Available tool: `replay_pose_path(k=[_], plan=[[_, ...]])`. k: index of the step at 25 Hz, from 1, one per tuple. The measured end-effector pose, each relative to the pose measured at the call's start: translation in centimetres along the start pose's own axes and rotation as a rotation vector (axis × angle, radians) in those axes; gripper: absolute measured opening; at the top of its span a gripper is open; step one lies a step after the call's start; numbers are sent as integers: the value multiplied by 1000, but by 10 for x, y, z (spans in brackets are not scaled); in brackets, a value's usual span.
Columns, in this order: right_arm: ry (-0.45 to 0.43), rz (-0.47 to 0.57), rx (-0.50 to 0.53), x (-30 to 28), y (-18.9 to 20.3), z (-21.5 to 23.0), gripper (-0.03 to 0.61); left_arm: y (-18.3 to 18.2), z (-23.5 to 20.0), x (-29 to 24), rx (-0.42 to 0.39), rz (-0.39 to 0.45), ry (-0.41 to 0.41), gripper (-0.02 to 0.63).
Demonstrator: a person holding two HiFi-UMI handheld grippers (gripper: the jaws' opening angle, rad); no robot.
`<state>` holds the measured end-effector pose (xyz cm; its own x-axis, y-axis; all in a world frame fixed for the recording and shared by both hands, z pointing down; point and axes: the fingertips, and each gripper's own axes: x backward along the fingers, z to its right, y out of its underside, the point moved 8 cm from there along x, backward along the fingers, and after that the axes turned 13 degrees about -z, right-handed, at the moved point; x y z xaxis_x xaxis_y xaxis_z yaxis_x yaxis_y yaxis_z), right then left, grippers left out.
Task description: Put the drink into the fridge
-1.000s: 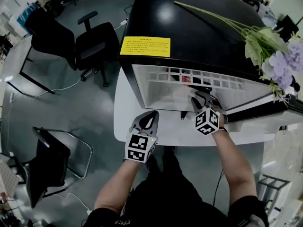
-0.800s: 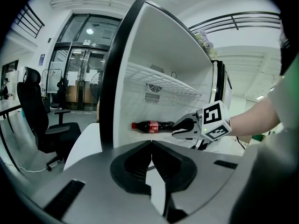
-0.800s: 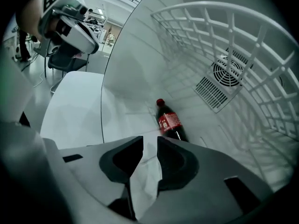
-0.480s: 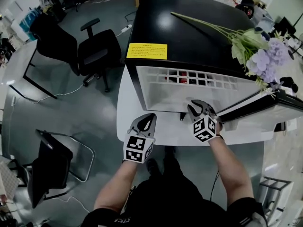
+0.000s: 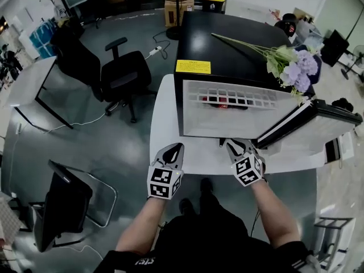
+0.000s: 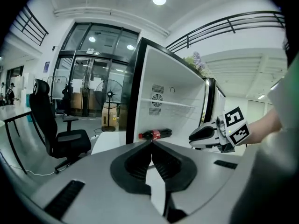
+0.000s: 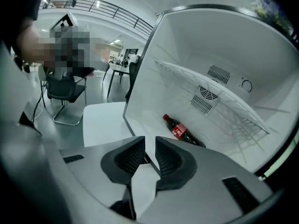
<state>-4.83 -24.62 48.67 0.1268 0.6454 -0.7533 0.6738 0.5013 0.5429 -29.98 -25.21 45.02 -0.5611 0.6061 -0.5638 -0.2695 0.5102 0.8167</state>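
A cola bottle with a red cap and label lies on its side on the floor of the open fridge. It also shows under the wire shelf and past my left gripper's tips. My right gripper is in front of the fridge opening, clear of the bottle. Its jaws are closing, with a narrow gap and nothing between them. My left gripper is over the white table's front edge, left of the fridge. Its jaws are shut and empty.
The fridge door is swung open to the right. Artificial flowers lie on the fridge top. The fridge stands on a white table. A black office chair is on the left and a folding chair at lower left.
Both grippers have drawn back from the fridge towards the table's front edge. The right gripper has come out of the fridge opening. The bottle lies still inside.
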Motion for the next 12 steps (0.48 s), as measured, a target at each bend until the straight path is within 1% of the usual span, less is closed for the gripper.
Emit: replay_pose_path(k=[3, 7, 10, 12], plan=[[3, 38, -64, 29, -2, -10, 72, 0, 3, 21, -11, 11, 11, 12], [6, 91, -145, 64, 2, -26, 61, 2, 9, 35, -21, 23, 18, 12], [-15, 130, -156, 87, 13, -36, 60, 3, 23, 44, -6, 35, 15, 12], [-24, 148, -164, 101, 25, -36, 52, 0, 36, 48, -10, 39, 10, 12]])
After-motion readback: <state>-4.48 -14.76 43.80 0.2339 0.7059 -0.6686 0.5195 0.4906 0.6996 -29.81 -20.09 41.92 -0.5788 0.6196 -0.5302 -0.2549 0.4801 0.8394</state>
